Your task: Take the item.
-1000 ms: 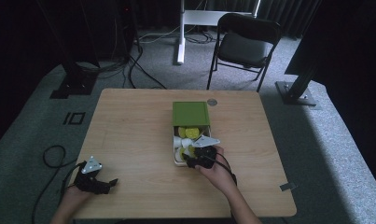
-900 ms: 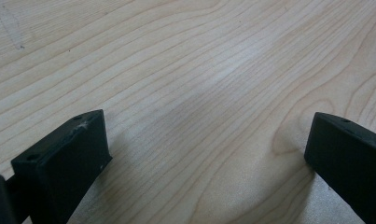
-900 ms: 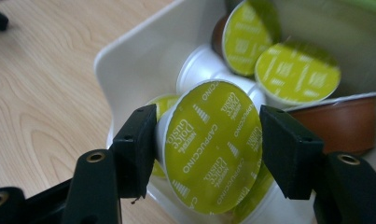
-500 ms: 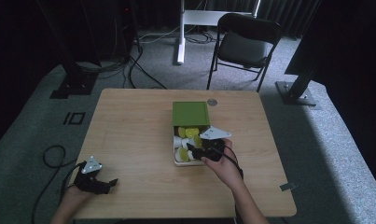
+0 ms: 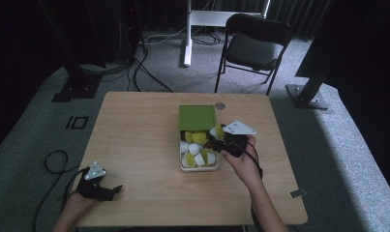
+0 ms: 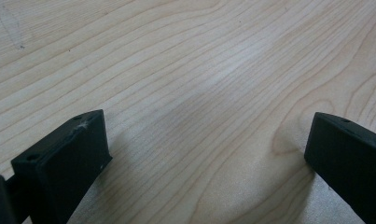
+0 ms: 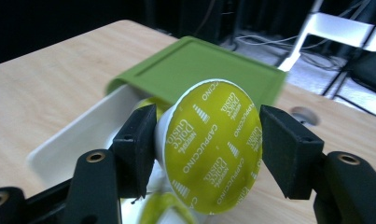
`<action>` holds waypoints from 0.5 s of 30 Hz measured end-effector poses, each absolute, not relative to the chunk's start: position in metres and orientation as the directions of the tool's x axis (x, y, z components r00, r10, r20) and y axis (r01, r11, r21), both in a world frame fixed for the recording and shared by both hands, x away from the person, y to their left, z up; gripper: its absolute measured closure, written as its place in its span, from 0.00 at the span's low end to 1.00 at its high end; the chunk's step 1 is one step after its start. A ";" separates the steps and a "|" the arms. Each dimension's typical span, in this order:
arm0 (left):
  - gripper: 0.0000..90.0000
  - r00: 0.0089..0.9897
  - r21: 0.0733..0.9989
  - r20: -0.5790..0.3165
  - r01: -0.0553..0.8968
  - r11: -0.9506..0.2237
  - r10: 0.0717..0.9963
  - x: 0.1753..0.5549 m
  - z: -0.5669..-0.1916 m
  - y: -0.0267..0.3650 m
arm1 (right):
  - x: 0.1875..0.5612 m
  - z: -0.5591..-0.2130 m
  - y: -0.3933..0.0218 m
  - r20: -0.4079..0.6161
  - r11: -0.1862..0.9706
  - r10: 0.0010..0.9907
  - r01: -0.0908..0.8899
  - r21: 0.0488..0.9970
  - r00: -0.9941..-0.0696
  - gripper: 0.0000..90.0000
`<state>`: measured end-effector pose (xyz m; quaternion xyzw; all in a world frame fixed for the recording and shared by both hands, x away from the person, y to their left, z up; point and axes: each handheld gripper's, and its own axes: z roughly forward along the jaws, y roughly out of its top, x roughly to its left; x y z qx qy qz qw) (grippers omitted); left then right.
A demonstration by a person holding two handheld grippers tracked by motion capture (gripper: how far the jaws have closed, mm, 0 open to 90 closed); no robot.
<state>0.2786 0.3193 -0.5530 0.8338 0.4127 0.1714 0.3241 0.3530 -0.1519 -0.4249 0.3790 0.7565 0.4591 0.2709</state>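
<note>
Wooden tabletop (image 5: 144, 140) is carrying a box (image 5: 199, 166) of capsules; right gripper (image 5: 220, 140) is clamping one capsule (image 7: 212, 144) above it, many remaining; left gripper (image 5: 116, 189) is resting, fingers (image 6: 64, 158) spread.

Box (image 7: 83, 135) interior behind capsule (image 7: 211, 144)

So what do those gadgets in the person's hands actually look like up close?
Each is a black handheld tool. The right gripper has two blocky matte black jaws with small round screw holes. The left gripper has the same chunky black jaws, one scuffed pale at its tip. Each carries a grey three-cornered plate on top and trails a black cable. The forearms look bare.
</note>
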 end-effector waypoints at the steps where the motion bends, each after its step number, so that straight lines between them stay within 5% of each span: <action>1: 0.01 0.601 0.682 0.018 0.577 -0.449 0.799 0.279 -0.553 0.319 | 0.354 -0.424 -0.155 -0.068 0.288 0.831 0.324 0.901 -0.552 0.44; 15: 0.01 0.600 0.682 0.017 0.578 -0.447 0.800 0.279 -0.553 0.319 | 0.374 -0.448 -0.193 -0.081 0.245 0.913 0.379 0.892 -0.399 0.44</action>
